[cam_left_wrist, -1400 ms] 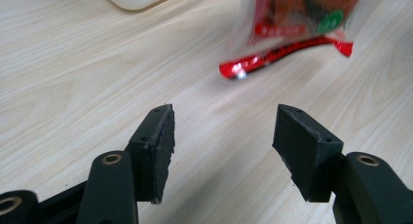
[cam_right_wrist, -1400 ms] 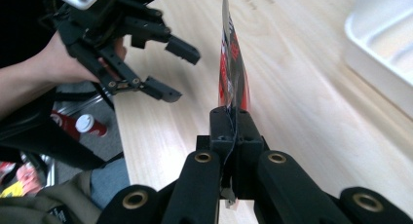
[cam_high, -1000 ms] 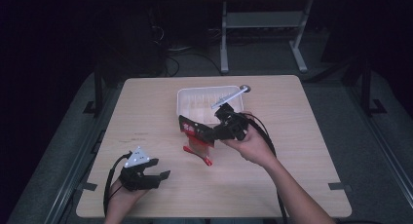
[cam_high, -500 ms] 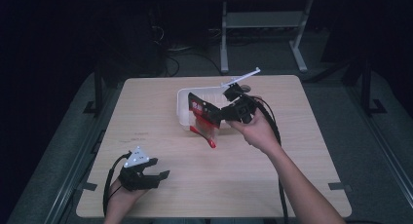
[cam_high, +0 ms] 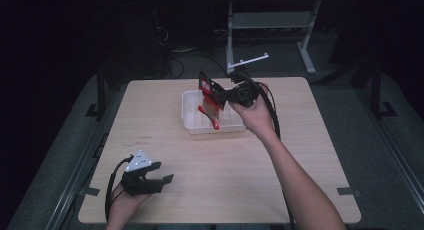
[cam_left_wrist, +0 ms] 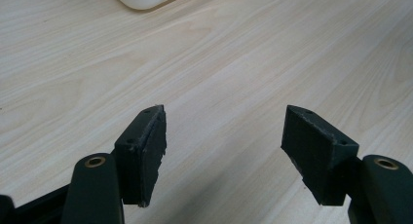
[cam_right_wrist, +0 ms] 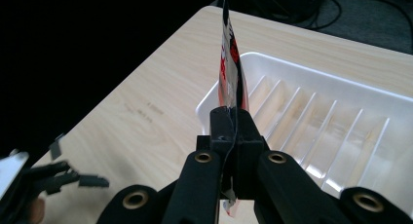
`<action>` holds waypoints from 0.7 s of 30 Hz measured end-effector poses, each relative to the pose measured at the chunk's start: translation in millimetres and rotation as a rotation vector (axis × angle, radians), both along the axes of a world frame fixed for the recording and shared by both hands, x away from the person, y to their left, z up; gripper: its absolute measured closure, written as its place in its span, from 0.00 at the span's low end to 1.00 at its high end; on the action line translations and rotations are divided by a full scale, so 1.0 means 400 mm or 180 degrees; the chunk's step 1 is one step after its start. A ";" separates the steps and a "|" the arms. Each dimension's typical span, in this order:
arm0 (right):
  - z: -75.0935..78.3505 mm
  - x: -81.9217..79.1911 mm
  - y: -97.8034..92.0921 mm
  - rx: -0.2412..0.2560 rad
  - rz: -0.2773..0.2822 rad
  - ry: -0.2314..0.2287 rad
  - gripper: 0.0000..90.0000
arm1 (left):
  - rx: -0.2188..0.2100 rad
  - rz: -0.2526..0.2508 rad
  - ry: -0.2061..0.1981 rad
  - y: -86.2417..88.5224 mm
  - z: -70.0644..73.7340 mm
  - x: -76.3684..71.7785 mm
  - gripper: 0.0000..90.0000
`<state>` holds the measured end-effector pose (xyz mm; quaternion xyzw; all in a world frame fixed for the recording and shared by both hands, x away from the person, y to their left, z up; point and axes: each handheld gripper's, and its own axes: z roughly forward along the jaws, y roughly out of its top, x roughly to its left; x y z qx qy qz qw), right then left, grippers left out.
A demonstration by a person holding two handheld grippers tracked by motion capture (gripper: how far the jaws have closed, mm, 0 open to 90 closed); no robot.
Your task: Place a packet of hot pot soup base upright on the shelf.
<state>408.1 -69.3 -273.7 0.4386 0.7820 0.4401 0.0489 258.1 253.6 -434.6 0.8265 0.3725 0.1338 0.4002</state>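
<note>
High view: the right gripper (cam_high: 226,96) is clamping a flat red-and-black packet (cam_high: 211,92) and holding it in the air above the white ribbed tray (cam_high: 189,121), which is sitting near the far middle of the wooden table (cam_high: 280,165). Right gripper view: the packet (cam_right_wrist: 230,58) is standing edge-on between the closed jaws, blocking part of the tray (cam_right_wrist: 341,131). The left gripper (cam_high: 159,179) is resting near the table's front left corner, jaws spread, gripping nothing.
</note>
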 end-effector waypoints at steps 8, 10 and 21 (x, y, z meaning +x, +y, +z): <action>-0.013 0.047 0.048 -0.0018 -0.0181 0.0092 0.99 | -0.0004 0.0003 0.0004 0.002 0.002 0.000 0.36; -0.018 0.058 0.068 -0.0055 -0.0224 0.0091 0.99 | -0.0032 0.0001 -0.0004 0.001 0.003 -0.001 0.36; -0.046 0.109 0.131 -0.0143 -0.0561 0.0193 0.99 | -0.0045 -0.0002 0.0003 0.006 0.005 0.001 0.36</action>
